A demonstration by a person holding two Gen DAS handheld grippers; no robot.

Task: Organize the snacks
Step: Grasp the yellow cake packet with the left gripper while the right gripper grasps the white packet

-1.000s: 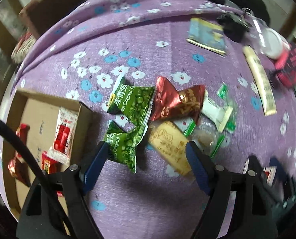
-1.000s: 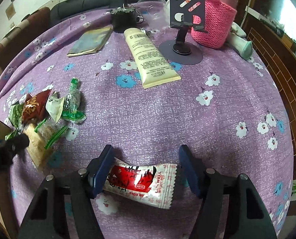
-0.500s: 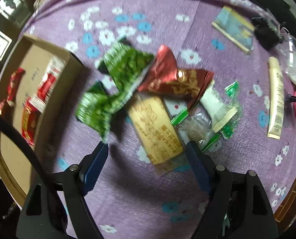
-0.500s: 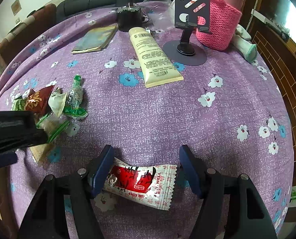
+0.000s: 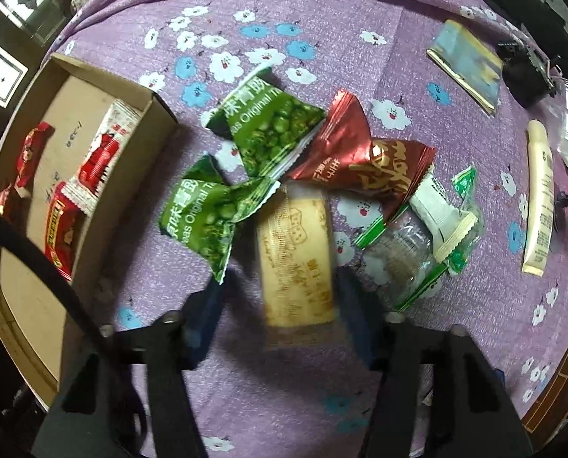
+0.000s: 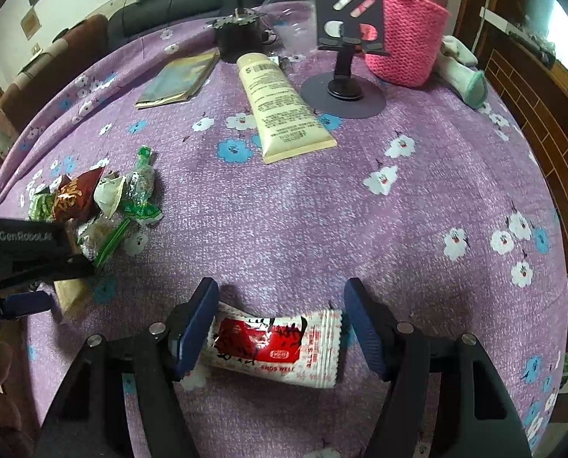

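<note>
Beside the brown cardboard box [image 5: 28,294], the left gripper [image 5: 280,297] has just been closing around a tan rectangular biscuit packet [image 5: 295,255], pads not clearly pressing; the right gripper [image 6: 280,328] straddles a red-and-white plastic snack packet [image 6: 272,343], jaws unclenched.

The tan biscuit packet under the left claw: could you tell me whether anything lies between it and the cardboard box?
Yes. A green pea packet lies on the cloth between the tan biscuit packet and the cardboard box, its corner touching the biscuit's top end.
</note>
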